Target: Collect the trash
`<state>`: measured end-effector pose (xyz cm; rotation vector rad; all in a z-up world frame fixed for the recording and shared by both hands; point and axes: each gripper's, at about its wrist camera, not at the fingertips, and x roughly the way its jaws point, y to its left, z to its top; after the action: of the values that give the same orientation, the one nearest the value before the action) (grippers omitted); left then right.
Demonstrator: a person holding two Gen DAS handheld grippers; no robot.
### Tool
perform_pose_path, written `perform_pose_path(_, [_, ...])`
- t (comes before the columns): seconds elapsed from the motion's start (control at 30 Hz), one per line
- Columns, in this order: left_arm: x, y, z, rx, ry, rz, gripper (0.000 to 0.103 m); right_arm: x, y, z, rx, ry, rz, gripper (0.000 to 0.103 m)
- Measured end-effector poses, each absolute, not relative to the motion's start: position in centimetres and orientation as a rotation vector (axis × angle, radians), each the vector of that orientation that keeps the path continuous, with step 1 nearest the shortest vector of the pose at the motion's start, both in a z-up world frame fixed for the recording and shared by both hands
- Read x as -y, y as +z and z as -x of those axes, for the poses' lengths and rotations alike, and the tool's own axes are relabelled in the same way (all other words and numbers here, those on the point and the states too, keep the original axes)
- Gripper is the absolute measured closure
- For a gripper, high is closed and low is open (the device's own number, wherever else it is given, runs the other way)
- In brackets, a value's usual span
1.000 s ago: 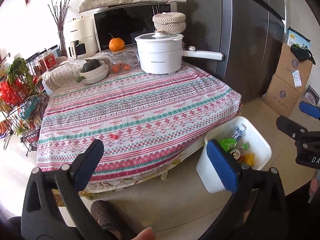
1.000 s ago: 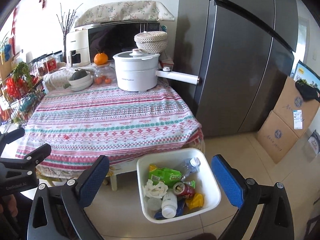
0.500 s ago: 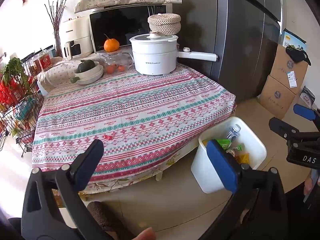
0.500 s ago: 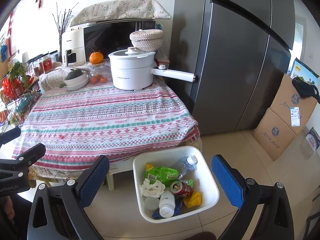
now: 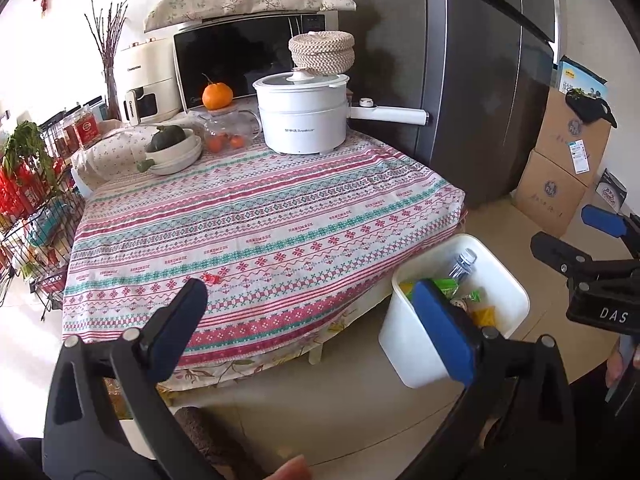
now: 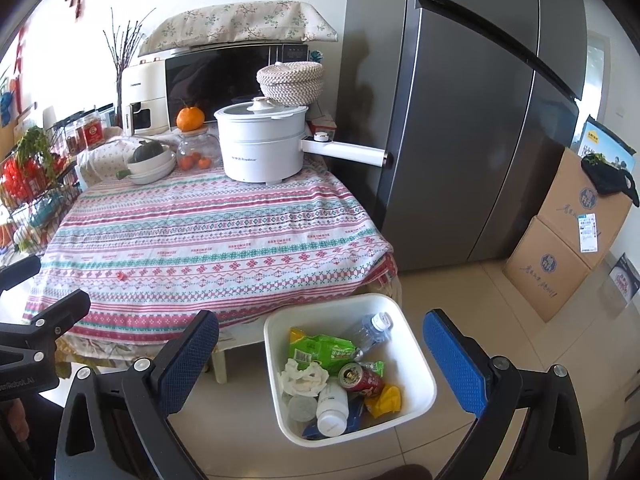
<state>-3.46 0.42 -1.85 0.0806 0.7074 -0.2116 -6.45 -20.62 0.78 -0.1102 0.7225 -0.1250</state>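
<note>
Trash bin beside the surface

White bin stands on the floor just beside the cloth-covered surface, holding bottles, wrappers and a can. Left gripper and right gripper hover empty, fingers apart.

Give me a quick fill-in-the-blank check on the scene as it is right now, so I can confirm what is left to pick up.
1. The small red scrap lies on the striped ____.
2. The white plastic bin stands on the floor and holds a red ____ beside a green wrapper.
3. The left gripper and the right gripper both have their jaws ____.
4. The white electric pot has its lid ____.

Missing words: tablecloth; can; open; on
</note>
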Motion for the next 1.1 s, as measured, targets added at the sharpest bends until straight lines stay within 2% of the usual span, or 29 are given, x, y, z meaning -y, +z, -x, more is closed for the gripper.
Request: perform_pose_path(1.1, [-0.36,-1.58,3.68,-0.707,-0.192,-0.086,0.001,20.6,0.24,6.11,-0.738,-0.136,0.124,0.0])
